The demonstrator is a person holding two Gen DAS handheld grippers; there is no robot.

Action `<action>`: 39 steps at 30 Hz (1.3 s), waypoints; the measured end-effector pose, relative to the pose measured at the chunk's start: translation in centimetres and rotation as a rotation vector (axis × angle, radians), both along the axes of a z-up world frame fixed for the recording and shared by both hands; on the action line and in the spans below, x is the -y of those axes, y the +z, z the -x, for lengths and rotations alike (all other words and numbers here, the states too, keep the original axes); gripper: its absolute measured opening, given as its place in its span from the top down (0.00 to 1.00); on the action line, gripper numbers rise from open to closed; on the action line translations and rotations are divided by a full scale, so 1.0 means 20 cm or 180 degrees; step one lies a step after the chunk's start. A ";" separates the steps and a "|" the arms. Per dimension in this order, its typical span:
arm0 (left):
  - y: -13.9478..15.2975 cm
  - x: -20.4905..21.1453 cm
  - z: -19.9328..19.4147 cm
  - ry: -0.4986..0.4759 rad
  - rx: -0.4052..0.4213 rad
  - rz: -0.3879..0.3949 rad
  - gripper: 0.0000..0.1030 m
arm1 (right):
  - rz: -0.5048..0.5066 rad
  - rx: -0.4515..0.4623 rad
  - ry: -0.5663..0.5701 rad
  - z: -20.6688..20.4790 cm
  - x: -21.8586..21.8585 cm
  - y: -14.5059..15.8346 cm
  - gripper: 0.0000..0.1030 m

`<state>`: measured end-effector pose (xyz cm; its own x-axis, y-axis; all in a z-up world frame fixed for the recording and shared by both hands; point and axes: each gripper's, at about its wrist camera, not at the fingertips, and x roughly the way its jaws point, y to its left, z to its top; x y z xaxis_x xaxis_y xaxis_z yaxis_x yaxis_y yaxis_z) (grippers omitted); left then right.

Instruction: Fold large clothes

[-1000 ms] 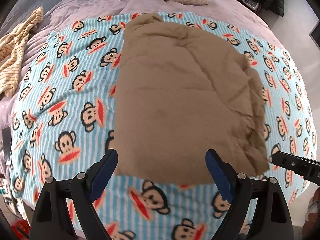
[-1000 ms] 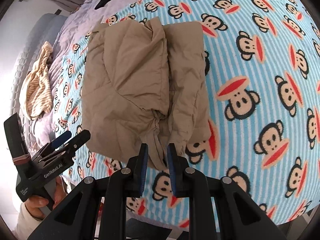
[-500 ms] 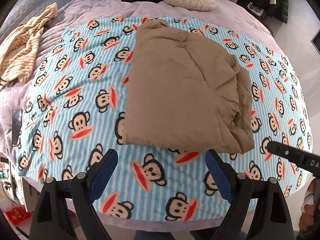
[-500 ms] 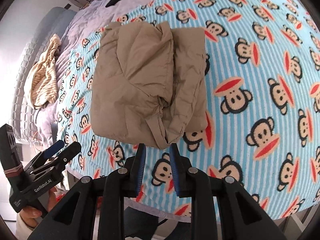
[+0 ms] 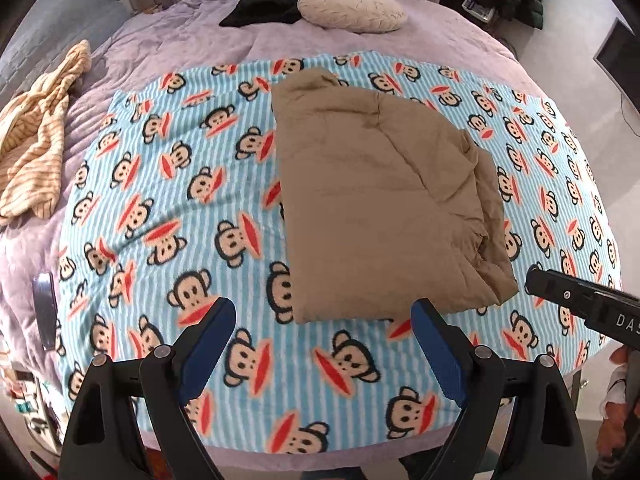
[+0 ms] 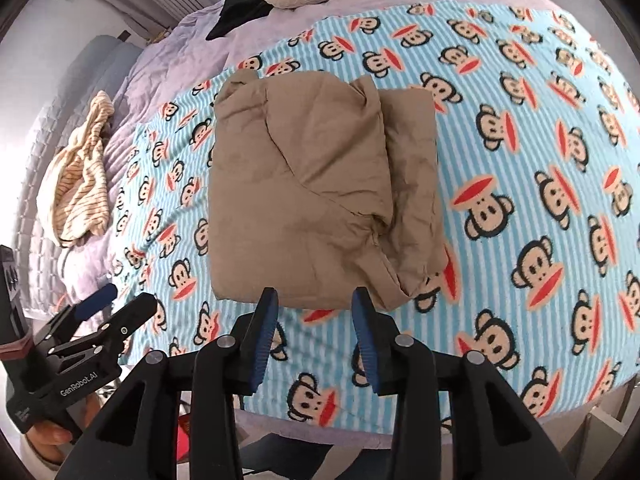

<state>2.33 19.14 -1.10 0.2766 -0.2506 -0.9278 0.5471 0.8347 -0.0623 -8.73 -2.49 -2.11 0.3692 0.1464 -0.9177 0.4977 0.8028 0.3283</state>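
Note:
A tan garment (image 5: 384, 200) (image 6: 320, 196) lies folded into a thick rectangle on the blue striped monkey-print blanket (image 5: 180, 208) (image 6: 520, 168). My left gripper (image 5: 322, 314) hovers above the blanket just short of the garment's near edge, jaws wide open and empty. My right gripper (image 6: 314, 306) hangs over the same near edge; its jaws are opening and nothing is between them. Each gripper shows at the edge of the other's view: the right gripper (image 5: 576, 304) at the right, the left gripper (image 6: 100, 320) at lower left, held by a hand.
The blanket covers a lilac bed (image 5: 200, 36). A striped cream garment (image 5: 36, 136) lies at the left, a round cushion (image 5: 352, 8) and a black cloth (image 5: 264, 4) at the far end. A dark flat object (image 5: 43, 308) rests near the left edge.
Both grippers have lifted and drawn back from the garment, which now looks smaller. The right gripper's jaws, nearly together before, have spread apart. The garment lies still.

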 end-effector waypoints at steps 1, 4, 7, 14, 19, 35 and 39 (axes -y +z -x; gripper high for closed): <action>0.01 0.00 -0.01 0.0001 0.0027 0.0001 0.00 | 0.0072 -0.0003 -0.0015 -0.01 -0.01 0.02 0.51; 0.06 -0.02 -0.03 0.0003 0.0146 0.0003 0.00 | 0.0247 0.0028 -0.0060 -0.05 -0.02 0.09 0.45; 0.11 -0.04 -0.05 0.0069 0.0203 -0.0010 0.00 | 0.0354 0.0065 -0.0095 -0.07 -0.03 0.15 0.39; 0.21 -0.09 -0.10 0.0294 0.0391 0.0029 0.00 | 0.0627 0.0223 -0.0098 -0.11 -0.07 0.28 0.21; 0.27 -0.11 -0.10 0.0404 0.0473 0.0022 0.00 | 0.0879 0.0352 -0.0127 -0.11 -0.09 0.37 0.00; 0.41 -0.09 -0.09 0.0438 0.0559 0.0187 0.00 | 0.1186 0.0464 -0.0187 -0.13 -0.10 0.52 0.00; 0.43 -0.09 -0.08 0.0432 0.0581 0.0189 0.00 | 0.1190 0.0462 -0.0196 -0.13 -0.11 0.52 0.00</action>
<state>4.03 20.87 7.41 0.4732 -0.2524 -0.8440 0.4369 0.8992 -0.0239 -6.13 -0.24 8.30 0.4964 -0.2141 -0.8413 0.5185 0.8503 0.0896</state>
